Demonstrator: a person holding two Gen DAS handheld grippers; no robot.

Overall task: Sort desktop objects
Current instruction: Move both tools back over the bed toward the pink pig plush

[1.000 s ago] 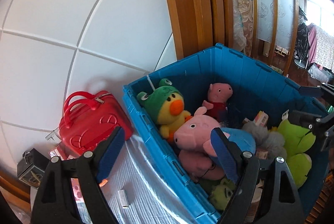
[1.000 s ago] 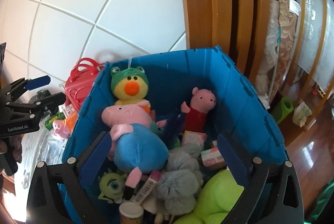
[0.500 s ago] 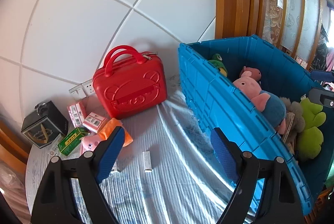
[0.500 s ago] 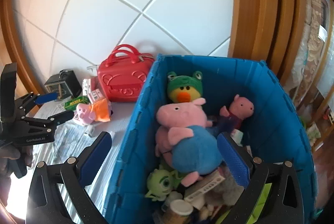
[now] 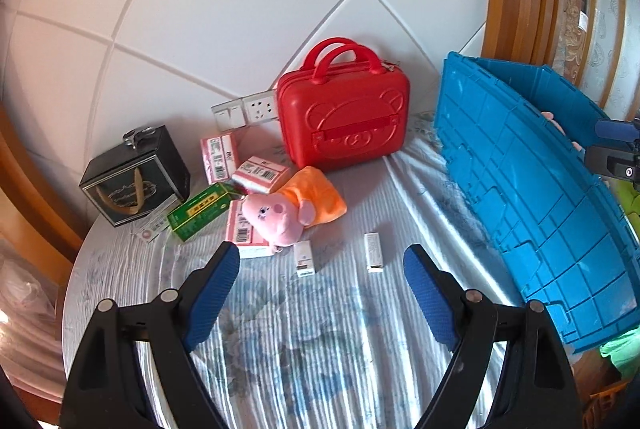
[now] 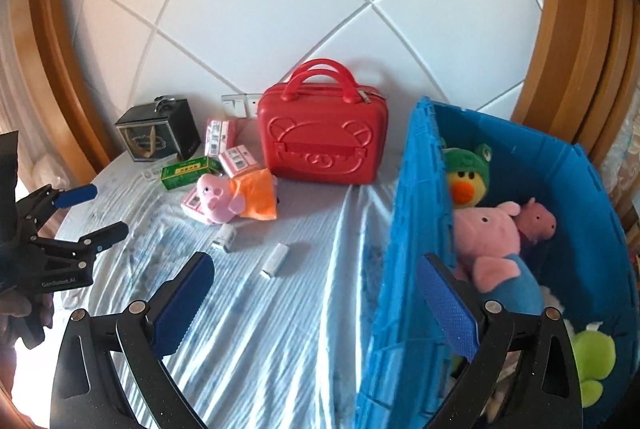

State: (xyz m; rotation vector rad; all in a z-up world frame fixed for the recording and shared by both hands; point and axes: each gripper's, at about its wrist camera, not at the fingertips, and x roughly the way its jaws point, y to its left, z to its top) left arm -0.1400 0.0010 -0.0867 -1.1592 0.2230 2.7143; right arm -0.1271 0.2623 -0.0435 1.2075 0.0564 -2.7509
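Both views have swung away from the blue crate point(image 5: 532, 197) toward the table point(image 5: 320, 329). The left gripper point(image 5: 322, 285) and right gripper point(image 6: 316, 293) gape wide, empty. The pink pig toy point(image 5: 280, 215) lies left of the crate, before the red case point(image 5: 344, 117). Only the right view shows the plush toys point(image 6: 488, 233) inside the crate.

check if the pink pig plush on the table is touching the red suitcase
Apart. The left wrist view shows bare striped cloth between the pink pig plush and the red suitcase.
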